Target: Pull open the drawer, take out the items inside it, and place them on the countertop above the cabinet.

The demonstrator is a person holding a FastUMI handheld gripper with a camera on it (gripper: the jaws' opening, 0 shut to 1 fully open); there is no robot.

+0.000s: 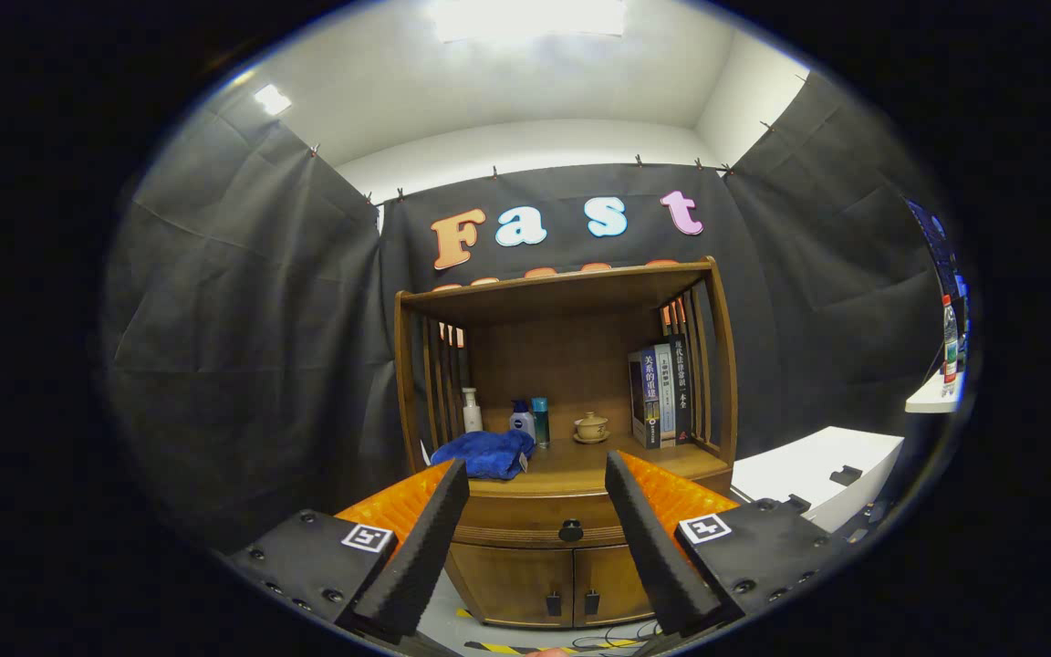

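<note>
A: Entry, gripper view. State of the gripper?

B: Fingers spread wide, nothing between them but air. It hangs in front of the cabinet, apart from it, pointed at its front.

A: The drawer?

B: Closed, flush with the cabinet front. Its dark round knob sits at the middle of the drawer face, seen in the gap between the fingers, nearer the right one. Contents hidden, cannot tell what is inside.

A: Below the drawer?

B: Two cabinet doors, both closed, small dark pulls side by side at the centre seam.

A: Countertop?

B: Wooden surface under an open shelf frame. Blue cloth bunched at the front left edge. Behind it, toward the back left, a white pump bottle; right of that a blue-and-white bottle and a teal bottle, just beside each other. A small lidded cup on a saucer near the back centre. Books stand upright at the right side against the slats.

A: Front centre and front right of the countertop?

B: Bare wood.
</note>
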